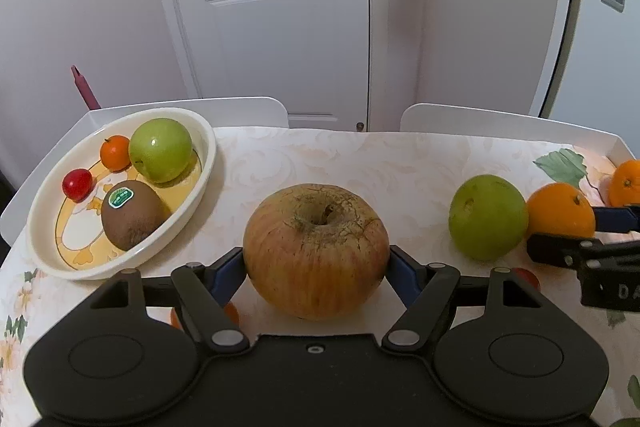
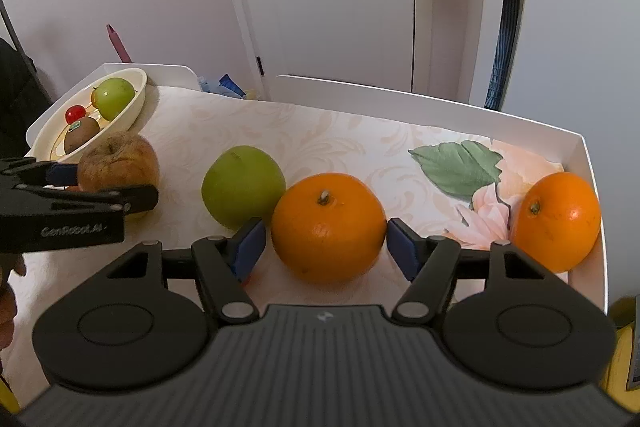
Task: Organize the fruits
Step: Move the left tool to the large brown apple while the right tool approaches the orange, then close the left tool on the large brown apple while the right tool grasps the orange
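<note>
My left gripper (image 1: 316,269) has its blue pads against both sides of a large brownish-red apple (image 1: 316,247) that sits on the table; it also shows in the right wrist view (image 2: 118,163). My right gripper (image 2: 326,241) straddles an orange (image 2: 328,227), its right pad touching and its left pad a small gap away. A cream bowl (image 1: 48,247) at the left holds a green apple (image 1: 160,149), a kiwi (image 1: 130,215), a small orange (image 1: 115,152) and a small red fruit (image 1: 77,183). A loose green apple (image 2: 242,187) lies between the two grippers.
A second orange (image 2: 558,221) lies at the right near the white tray wall (image 2: 596,163). The flowered tablecloth (image 1: 360,163) covers the tray. A white door (image 1: 280,7) and white chair backs stand behind. A small red fruit (image 1: 526,275) lies behind the left gripper's right finger.
</note>
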Demonstrator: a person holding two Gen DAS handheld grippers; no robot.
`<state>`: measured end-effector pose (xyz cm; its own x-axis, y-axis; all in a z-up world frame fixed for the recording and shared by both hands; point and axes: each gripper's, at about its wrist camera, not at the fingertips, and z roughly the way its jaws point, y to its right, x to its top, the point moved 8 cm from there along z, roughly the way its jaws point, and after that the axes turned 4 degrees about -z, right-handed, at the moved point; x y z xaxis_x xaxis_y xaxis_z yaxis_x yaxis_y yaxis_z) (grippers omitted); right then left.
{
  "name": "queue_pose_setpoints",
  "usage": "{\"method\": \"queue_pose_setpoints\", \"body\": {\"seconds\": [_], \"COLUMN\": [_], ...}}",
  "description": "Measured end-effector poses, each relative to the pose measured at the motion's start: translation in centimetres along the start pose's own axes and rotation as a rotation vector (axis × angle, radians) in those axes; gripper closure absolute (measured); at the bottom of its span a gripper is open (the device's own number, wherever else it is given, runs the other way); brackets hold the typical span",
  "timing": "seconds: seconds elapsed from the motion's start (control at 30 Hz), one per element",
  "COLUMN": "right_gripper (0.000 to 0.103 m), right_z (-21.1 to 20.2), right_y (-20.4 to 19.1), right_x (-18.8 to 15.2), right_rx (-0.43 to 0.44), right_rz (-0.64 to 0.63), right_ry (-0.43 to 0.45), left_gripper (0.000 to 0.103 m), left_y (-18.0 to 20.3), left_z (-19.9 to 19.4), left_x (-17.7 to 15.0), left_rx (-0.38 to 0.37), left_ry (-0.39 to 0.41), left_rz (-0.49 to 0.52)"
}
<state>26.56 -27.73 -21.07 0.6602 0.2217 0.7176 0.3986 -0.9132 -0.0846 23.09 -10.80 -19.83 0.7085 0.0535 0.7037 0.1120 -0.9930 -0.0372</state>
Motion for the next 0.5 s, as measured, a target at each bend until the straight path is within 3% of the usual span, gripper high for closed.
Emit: {"method": "queue_pose_setpoints", "body": {"seconds": [0.5], "right_gripper": [0.026], "right_z": [-2.5], "right_y": [0.2], "right_x": [0.5], "right_rx": [-0.028], "right_rz": [0.004], "right_ry": [0.043], "left_gripper": [0.025], "left_y": [0.0], "left_z": [-4.2], "left_x": [-0.8], "left_rx": [-0.037], "left_ry": [0.047], "left_rz": [-0.037]}}
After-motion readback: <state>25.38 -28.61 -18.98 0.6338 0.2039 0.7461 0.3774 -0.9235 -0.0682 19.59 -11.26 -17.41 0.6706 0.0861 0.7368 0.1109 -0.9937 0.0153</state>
